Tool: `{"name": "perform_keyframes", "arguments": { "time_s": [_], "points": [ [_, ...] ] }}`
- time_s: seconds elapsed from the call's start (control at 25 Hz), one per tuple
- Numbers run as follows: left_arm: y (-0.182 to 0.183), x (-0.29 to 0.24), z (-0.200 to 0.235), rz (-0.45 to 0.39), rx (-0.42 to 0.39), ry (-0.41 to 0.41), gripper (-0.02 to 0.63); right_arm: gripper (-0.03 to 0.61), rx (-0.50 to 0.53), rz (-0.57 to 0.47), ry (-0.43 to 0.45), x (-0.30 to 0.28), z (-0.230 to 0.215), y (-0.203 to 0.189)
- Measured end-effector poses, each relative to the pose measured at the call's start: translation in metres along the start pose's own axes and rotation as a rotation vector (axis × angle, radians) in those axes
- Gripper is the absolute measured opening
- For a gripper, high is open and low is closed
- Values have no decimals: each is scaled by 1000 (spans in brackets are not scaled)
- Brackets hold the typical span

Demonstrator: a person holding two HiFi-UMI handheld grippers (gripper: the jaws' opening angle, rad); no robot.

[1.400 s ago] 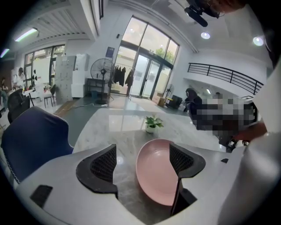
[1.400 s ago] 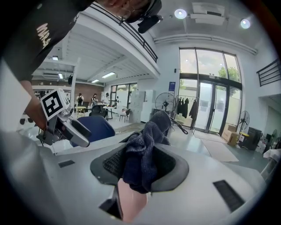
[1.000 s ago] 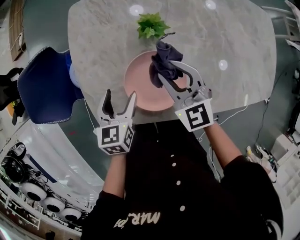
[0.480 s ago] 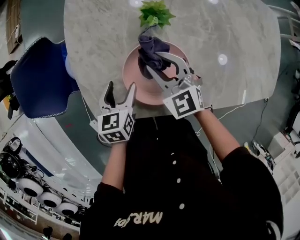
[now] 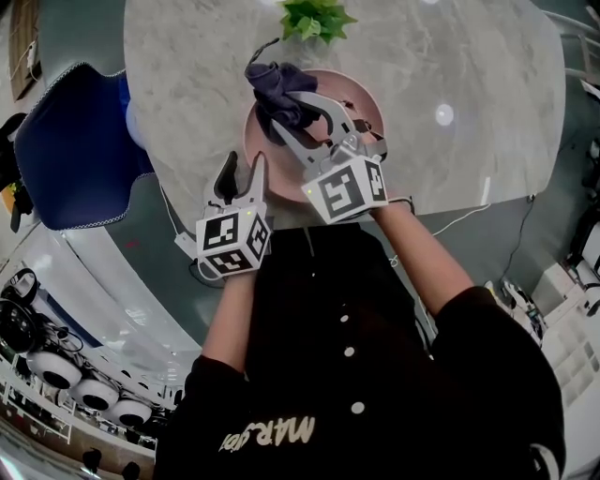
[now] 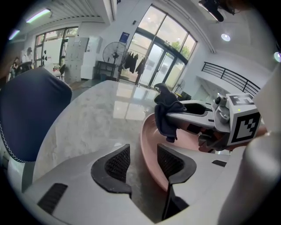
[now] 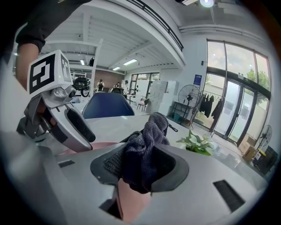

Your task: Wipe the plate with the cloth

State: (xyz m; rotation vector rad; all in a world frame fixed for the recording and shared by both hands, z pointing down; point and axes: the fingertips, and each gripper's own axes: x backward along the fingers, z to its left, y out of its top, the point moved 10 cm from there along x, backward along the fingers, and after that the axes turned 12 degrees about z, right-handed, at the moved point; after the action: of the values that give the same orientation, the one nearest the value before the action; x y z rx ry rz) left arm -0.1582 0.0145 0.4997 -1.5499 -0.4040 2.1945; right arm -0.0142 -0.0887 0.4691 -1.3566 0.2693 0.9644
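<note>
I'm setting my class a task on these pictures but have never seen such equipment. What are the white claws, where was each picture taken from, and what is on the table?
No robot here: a person holds a two-jaw gripper in each hand. The top-down picture comes from a camera on the person's head; the other two come from cameras riding on the grippers, looking along their jaws. On the marble table are a pink plate and a small green plant. The right gripper is clamped on a dark cloth over the plate. The left gripper has just been closing its jaws; the plate's near rim shows in the gap, but the pads do not seem to pinch it.
</note>
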Motion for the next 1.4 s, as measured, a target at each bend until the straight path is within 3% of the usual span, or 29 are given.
{"name": "perform_keyframes", "arguments": {
  "time_s": [0.4,0.72,1.04,1.4],
  "points": [
    [-2,-11,1,35,45,-32,162,138,49,-2,0,-14,11,5],
    [-4,-18,-2,91,86,-4,52,138,93,-2,2,-19,17,5],
    [-3,-18,-5,104,130,25,44,138,111,11,2,-23,18,3],
    [-2,-18,-6,110,115,41,44,141,98,95,28,-39,17,-5]
  ]
}}
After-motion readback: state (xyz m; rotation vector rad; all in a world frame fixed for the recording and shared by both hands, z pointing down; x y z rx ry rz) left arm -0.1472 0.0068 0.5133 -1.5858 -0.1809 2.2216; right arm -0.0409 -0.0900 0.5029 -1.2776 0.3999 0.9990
